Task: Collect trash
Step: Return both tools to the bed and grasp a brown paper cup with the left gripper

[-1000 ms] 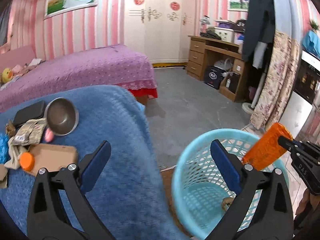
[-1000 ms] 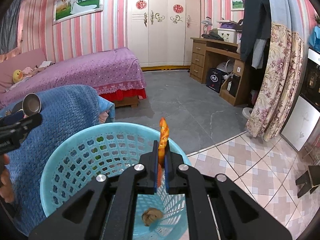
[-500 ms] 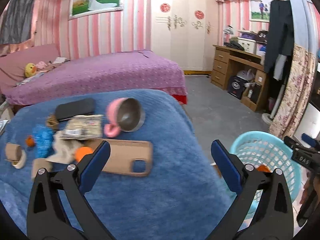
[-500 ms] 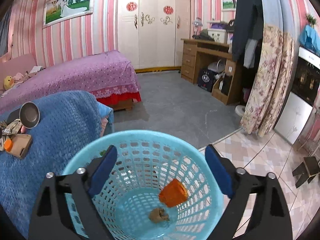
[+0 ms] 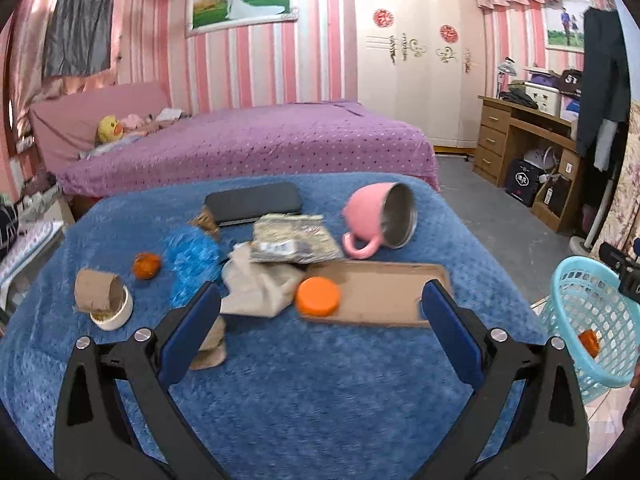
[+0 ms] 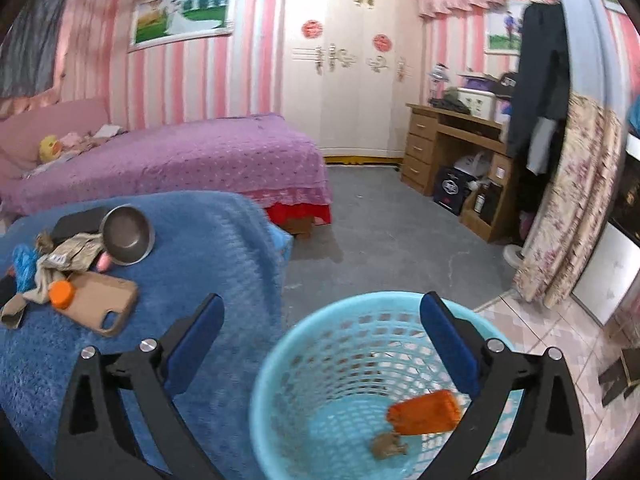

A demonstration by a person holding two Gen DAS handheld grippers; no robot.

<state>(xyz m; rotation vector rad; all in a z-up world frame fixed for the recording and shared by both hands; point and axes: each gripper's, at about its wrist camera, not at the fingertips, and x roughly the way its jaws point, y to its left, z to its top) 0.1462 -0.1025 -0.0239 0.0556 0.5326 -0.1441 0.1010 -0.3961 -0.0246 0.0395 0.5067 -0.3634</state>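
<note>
Inventory, counted from both wrist views:

- Basket (image 6: 280,360), light blue plastic: qty 1.
- Items inside basket: qty 2, i.e. 1 orange wrapper (image 6: 424,412) + 1 brown scrap (image 6: 388,446).
- Blue blanket (image 5: 320,392) over the bench: qty 1.
- On blanket: 1 pink mug (image 5: 378,220), 1 black case (image 5: 252,202), 1 tan phone case (image 5: 380,296), 1 orange lid (image 5: 318,296), 1 small orange ball (image 5: 146,266), 1 blue crumpled bag (image 5: 192,264), 1 printed packet (image 5: 294,240), 1 beige cloth (image 5: 256,288), 1 cardboard tube (image 5: 96,290), 1 white cup (image 5: 116,312).
- Approx. 10 items total on blanket.
</note>
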